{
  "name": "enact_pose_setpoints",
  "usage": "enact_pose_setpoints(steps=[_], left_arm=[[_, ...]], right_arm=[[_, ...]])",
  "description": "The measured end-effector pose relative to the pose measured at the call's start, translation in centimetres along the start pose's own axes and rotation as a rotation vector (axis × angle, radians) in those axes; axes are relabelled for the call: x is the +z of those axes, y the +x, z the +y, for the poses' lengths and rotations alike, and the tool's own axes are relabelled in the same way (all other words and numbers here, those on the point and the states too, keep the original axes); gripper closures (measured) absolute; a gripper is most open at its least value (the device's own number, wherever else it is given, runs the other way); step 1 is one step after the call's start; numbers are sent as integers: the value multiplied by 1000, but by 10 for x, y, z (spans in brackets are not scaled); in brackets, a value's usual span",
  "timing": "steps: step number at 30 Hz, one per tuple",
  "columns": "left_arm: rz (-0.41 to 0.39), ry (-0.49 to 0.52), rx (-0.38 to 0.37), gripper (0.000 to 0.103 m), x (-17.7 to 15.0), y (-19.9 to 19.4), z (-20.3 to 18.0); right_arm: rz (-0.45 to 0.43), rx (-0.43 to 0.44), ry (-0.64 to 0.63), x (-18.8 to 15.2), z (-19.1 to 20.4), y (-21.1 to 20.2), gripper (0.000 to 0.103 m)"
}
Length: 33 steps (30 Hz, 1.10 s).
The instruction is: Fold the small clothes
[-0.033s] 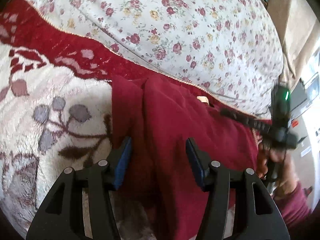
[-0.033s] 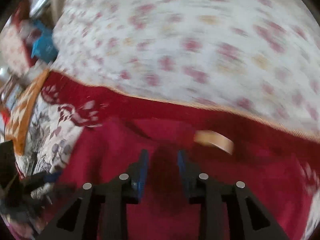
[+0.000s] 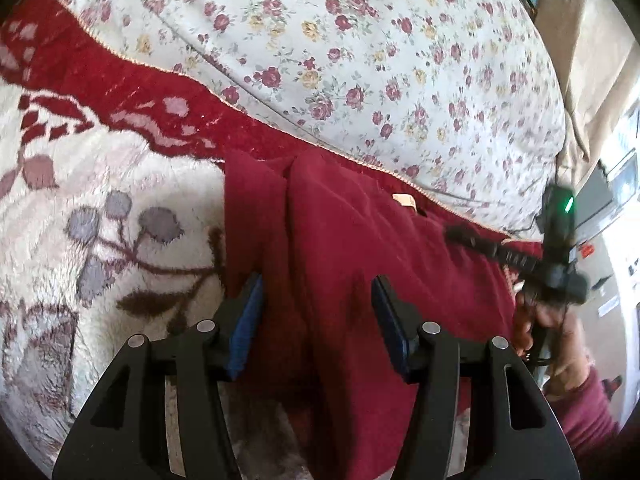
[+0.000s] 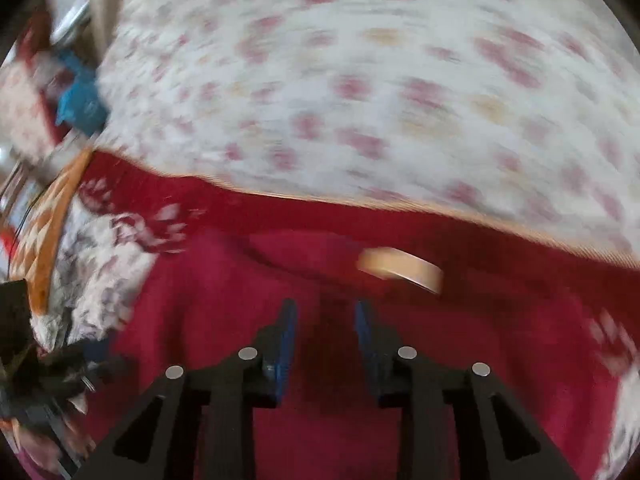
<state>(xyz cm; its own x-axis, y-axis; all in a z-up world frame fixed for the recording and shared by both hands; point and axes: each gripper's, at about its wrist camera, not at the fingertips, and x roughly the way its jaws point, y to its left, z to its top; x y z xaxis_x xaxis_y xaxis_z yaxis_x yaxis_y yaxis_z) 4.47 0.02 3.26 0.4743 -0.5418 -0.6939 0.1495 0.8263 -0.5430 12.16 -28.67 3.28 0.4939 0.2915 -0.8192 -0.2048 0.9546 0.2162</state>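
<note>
A plush cream blanket with a dark red border and grey-brown leaf pattern (image 3: 100,216) is spread across the foreground. Behind it, a white cotton sheet printed with small red and yellow roses (image 3: 360,64) is seen covering a rounded bed surface. A beige curtain (image 3: 580,40) is hung at the far right, lit by daylight. In the blurred right wrist view, a crumpled blue cloth (image 4: 80,108) is visible at the left edge.

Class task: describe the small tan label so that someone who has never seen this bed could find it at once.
Start at the floral sheet and come down to the dark red garment below it. The tan label sits at the garment's far edge, the only pale patch on plain red cloth.
</note>
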Motion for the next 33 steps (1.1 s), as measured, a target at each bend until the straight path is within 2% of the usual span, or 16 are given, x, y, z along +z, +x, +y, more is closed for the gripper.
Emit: enact_pose_setpoints(steps=[3, 4, 5, 8, 10, 12, 14, 17, 19, 23, 25, 26, 27, 30, 33], left_arm=[[-2, -4, -1, 48, -2, -1, -1], [-3, -4, 2, 48, -2, -1, -2], [-5, -7, 7, 48, -4, -2, -2], [-11, -27, 9, 47, -7, -10, -3], [-15, -35, -10, 38, -8, -15, -3], [-21, -43, -52, 34, -9, -20, -1], [-13, -43, -60, 34, -9, -21, 0], [2, -60, -56, 33, -11, -19, 6], [17, -73, -63, 33, -12, -18, 9], [40, -73, -83, 33, -16, -19, 12], [46, -70, -90, 31, -17, -19, 13], [49, -76, -99, 28, -18, -18, 14], [51, -83, -107, 27, -18, -18, 15], [53, -87, -123, 24, -18, -17, 16], [54, -82, -118, 23, -19, -16, 14]], right_arm=[[27, -119, 132, -23, -65, -11, 74], [27, -134, 167, -27, -78, -12, 74], [9, -117, 212, -29, -98, -15, 75], [1, -75, 310, -26, -118, -15, 75], [9, -106, 289, -20, -103, -18, 74], [17, -71, 196, -12, -69, -20, 74], [42, 8, 123, -2, -28, -17, 73], [103, 156, 17, 12, 40, -2, 60], [151, 190, -30, 15, 77, 15, 59], [267, 149, -137, 30, 144, 65, 58], [310, 119, -157, 33, 158, 83, 48], [316, 99, -177, 34, 169, 91, 31], [317, 95, -191, 35, 169, 93, 22], [332, 47, -246, 34, 187, 105, 13], [344, -13, -313, 30, 193, 113, 13]])
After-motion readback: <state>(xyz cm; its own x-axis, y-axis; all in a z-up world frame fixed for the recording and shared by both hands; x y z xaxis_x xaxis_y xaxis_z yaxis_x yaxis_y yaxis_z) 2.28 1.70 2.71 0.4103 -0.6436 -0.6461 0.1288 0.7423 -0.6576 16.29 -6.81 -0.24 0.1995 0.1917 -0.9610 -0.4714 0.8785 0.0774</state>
